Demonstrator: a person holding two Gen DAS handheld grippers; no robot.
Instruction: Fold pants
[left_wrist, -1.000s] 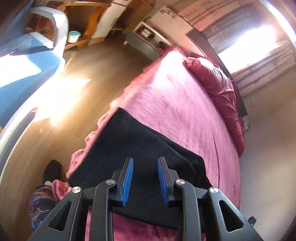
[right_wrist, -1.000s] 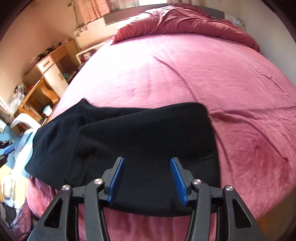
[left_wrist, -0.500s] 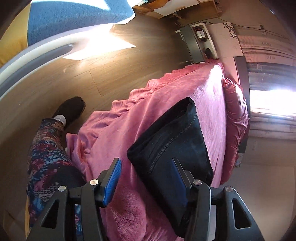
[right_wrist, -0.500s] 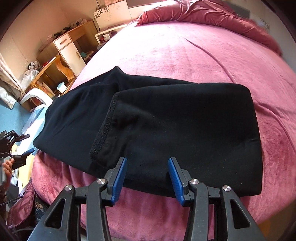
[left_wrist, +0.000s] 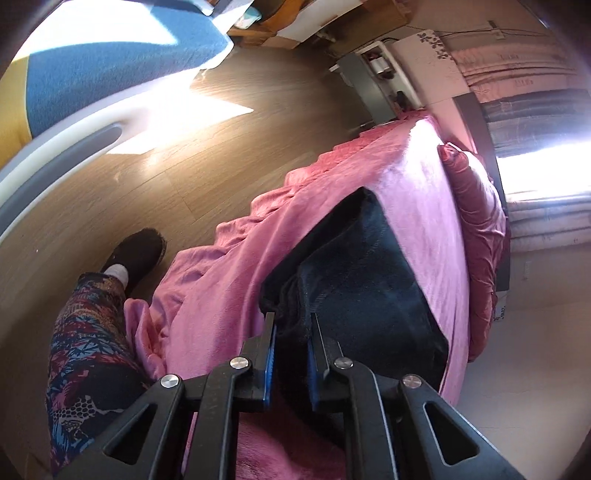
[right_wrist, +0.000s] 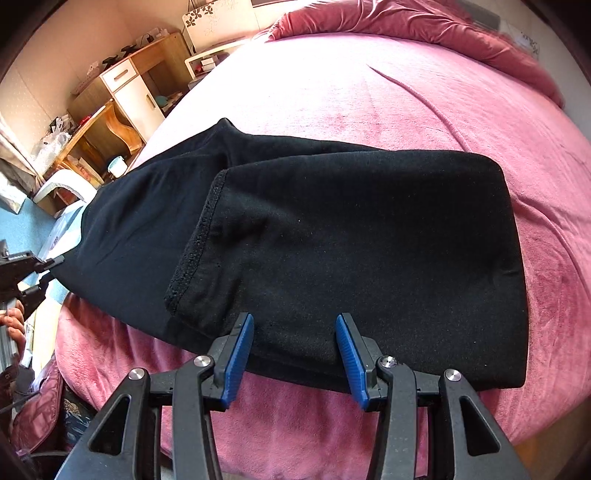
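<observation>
Black pants (right_wrist: 332, 229) lie folded once on the pink bed, the hem edge (right_wrist: 195, 243) lying on top of the lower layer. My right gripper (right_wrist: 293, 332) is open, its jaws just above the near edge of the folded pants, not touching them. My left gripper (left_wrist: 291, 325) has closed on the left end of the pants (left_wrist: 354, 280), with black cloth bunched between its blue pads. It also shows at the left edge of the right wrist view (right_wrist: 26, 273).
The pink bedspread (right_wrist: 406, 92) covers the whole bed, with a rumpled red duvet (right_wrist: 424, 26) at the head. A wooden desk and cabinet (right_wrist: 122, 92) stand to the left. The person's leg and shoe (left_wrist: 129, 254) stand on the wood floor beside the bed.
My left gripper swung to the pants' left end and its jaws closed onto the cloth. My right gripper moved closer to the near edge and stayed open.
</observation>
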